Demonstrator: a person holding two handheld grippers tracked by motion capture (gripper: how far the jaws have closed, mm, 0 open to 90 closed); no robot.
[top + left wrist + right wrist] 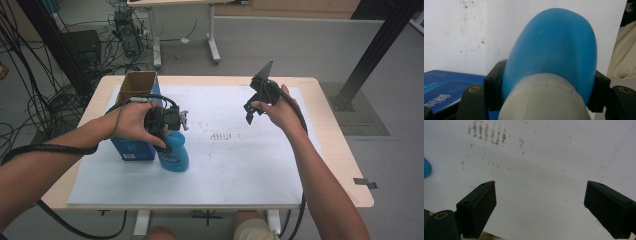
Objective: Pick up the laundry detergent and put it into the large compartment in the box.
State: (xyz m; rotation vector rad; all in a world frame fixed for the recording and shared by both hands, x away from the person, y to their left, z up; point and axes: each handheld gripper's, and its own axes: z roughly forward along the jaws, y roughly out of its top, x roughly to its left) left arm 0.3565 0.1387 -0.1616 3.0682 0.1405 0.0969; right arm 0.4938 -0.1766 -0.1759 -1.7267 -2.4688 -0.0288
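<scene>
The blue bottle (175, 152) stands upright on the white sheet (235, 170) near the left front of the worktop (330, 130), touching the blue carton (131, 145) on its left. It is a smooth, glossy sky-blue plastic bottle with rounded shoulders and a darker printed label low on its front. In the left gripper view the bottle (554, 50) swells wide and rounded above a pale grey-white collar (544, 100). The left gripper (167, 120) has its fingers (494, 87) closed on the bottle's upper part, one black pad pressing each side. The open-topped carton is brown cardboard inside. Farther right, the right gripper (255, 107) hangs above the sheet with its fingers (481, 205) spread wide, nothing between them, over faint brown smudges (222, 135)
</scene>
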